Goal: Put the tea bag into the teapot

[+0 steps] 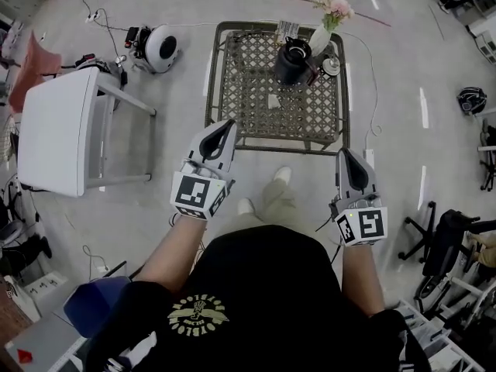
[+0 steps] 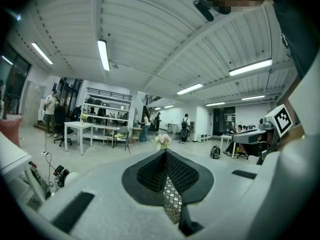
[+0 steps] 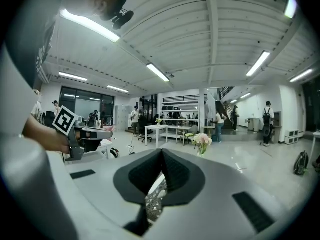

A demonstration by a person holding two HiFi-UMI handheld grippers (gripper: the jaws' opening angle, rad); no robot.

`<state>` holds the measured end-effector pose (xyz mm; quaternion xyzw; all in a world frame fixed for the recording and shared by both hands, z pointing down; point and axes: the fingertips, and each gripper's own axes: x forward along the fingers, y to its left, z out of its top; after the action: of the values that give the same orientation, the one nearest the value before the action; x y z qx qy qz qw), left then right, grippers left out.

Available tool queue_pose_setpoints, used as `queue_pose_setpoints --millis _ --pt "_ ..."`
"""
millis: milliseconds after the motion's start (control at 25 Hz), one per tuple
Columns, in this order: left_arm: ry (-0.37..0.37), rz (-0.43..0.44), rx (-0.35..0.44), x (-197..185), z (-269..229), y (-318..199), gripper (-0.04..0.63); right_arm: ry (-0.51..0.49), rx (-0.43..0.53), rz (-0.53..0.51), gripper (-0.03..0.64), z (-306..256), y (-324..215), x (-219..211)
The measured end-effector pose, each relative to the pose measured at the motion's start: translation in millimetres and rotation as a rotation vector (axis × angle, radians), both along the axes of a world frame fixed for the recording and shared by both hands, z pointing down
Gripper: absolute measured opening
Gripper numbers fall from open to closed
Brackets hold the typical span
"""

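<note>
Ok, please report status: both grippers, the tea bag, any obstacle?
Left gripper shut, empty; right gripper shut, empty; both short of the table. Small white tea bag lies on the table, untouched, near side of the teapot. Nothing in the way.

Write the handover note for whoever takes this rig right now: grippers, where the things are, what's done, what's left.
Left gripper: jaws together, empty, held short of the table's near edge.
Right gripper: jaws together, empty, also short of the table.
Things: black teapot stands at the table's far right, beside a vase of pink flowers. A small white piece lying mid-table is probably the tea bag; too small to be sure.
Done: nothing yet.
Left: pick up the tea bag and put it into the teapot.
</note>
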<state>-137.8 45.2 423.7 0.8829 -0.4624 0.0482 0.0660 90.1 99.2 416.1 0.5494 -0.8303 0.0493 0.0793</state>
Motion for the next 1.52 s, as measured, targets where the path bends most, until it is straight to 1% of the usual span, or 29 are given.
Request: queue_pose_setpoints --millis 360,600,920,1120,1240,1360,1520 --pt "-0.002 0.009 -0.044 29.2 20.3 -31.2 0.008 -0.009 -0.044 -0.019 0.005 19.2 -44.0 18.3" --pt "-0.011 -0.001 -0.039 46.9 19.2 -63.5 0.008 -0.014 -0.044 -0.035 0.005 21.8 -77.0 35.6" --pt "-0.024 -0.038 -0.01 66.6 1.5 -112.2 0.008 -0.029 -0.024 -0.061 0.005 13.7 -121.8 65.1" --pt "-0.053 -0.088 0.003 69.6 -1.4 -134.0 0.008 -0.047 -0.018 -0.099 0.005 15.9 -150.4 79.3" --pt "-0.063 -0.132 0.008 64.1 -2.7 -143.3 0.008 -0.036 -0.009 -0.134 0.005 16.1 -166.5 84.3" --pt "-0.062 -0.165 0.004 58.2 -1.4 -146.9 0.008 -0.038 -0.012 -0.159 0.005 19.9 -178.9 82.6" --pt "-0.073 -0.182 -0.02 52.2 8.3 -144.9 0.008 -0.039 -0.034 -0.205 0.005 30.8 -186.6 67.6"
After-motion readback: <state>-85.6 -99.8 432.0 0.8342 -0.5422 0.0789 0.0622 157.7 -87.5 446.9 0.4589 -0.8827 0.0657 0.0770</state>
